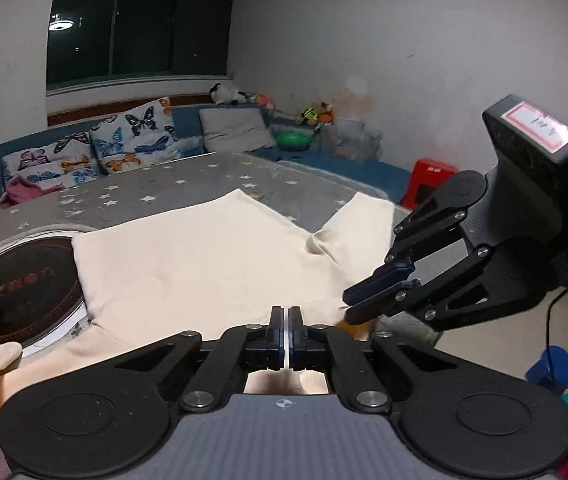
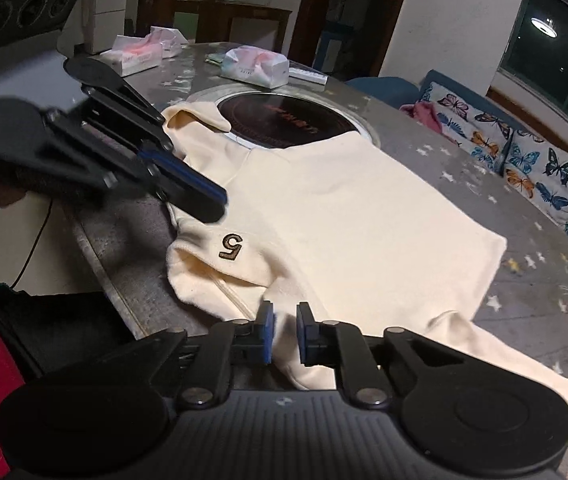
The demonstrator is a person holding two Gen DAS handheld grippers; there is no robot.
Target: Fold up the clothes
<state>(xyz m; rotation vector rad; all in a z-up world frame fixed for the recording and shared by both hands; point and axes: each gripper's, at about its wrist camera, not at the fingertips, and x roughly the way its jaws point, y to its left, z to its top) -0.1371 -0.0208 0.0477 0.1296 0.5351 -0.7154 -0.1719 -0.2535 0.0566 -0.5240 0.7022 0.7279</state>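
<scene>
Cream sweatshirt (image 2: pixel 347 208) spread flat on grey star-print worktop (image 2: pixel 463 160), one sleeve end (image 2: pixel 196 114) lapping rim of round inset hob (image 2: pixel 284 120) with dark glass. Embroidered "5" (image 2: pixel 231 246) near edge closest to worktop's near side. Other sleeve (image 1: pixel 357 224) angled off toward far right in left wrist view.

Left claw (image 1: pixel 287 322): pads pressed together, only a thin seam between them, low over near hem of sweatshirt; unclear whether cloth is pinched. Same claw in right wrist view (image 2: pixel 208 204), motion-blurred, tips at garment's edge just above the "5".

Right claw (image 2: pixel 284 334): fingers slightly apart, small gap, nothing between them, cream fabric directly beneath. Seen from left wrist (image 1: pixel 353 302), tips by sweatshirt's right near corner, at worktop edge.

Background: tissue packs (image 2: pixel 254 66) on far worktop, butterfly cushions (image 1: pixel 124 140) on blue sofa, dark window (image 1: pixel 136 28), red stool (image 1: pixel 427 178).
</scene>
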